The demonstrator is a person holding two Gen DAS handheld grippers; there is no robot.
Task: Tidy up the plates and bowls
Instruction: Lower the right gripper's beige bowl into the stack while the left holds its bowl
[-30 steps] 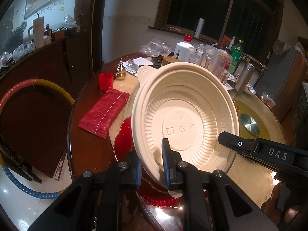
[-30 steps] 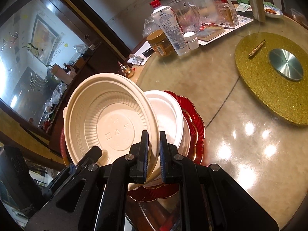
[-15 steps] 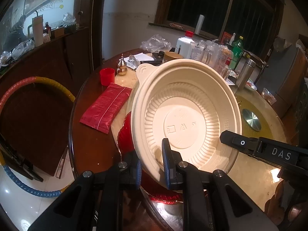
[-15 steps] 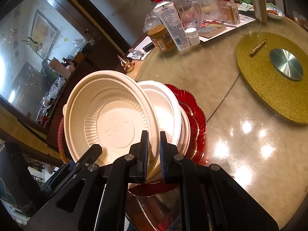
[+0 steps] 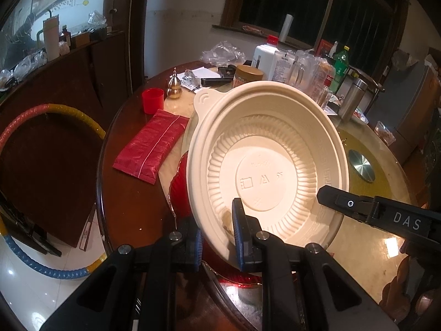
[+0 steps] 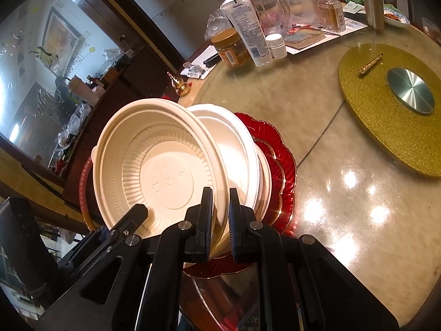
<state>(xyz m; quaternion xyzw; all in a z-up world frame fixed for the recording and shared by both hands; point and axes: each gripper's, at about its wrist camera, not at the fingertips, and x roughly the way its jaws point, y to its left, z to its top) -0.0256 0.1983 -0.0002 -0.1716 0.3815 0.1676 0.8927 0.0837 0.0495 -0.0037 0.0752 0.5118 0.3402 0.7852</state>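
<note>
A cream ribbed bowl [image 5: 264, 171] hangs tilted on edge above the table, its inside facing me. My left gripper [image 5: 217, 229] is shut on its near rim. My right gripper [image 6: 220, 195] is shut on the rim of the same cream bowl [image 6: 154, 165] from the other side. One right finger [image 5: 358, 207] shows in the left wrist view, and the left gripper [image 6: 132, 215] appears at the lower left of the right wrist view. Just behind the bowl sit stacked white bowls [image 6: 234, 149] on red scalloped plates [image 6: 278, 165]. The red plates [image 5: 179, 190] peek out beneath it.
A red packet [image 5: 150, 149], a red cup [image 5: 151, 100] and a gold gourd ornament [image 5: 175, 85] lie left of the stack. Bottles and jars [image 6: 248, 35] crowd the far side. A gold turntable [image 6: 391, 110] sits at right. A hoop [image 5: 41, 110] leans off the table's left edge.
Both grips stay on the cream bowl's rim. The two views have tipped only slightly; the bowl's tilt looks the same.
</note>
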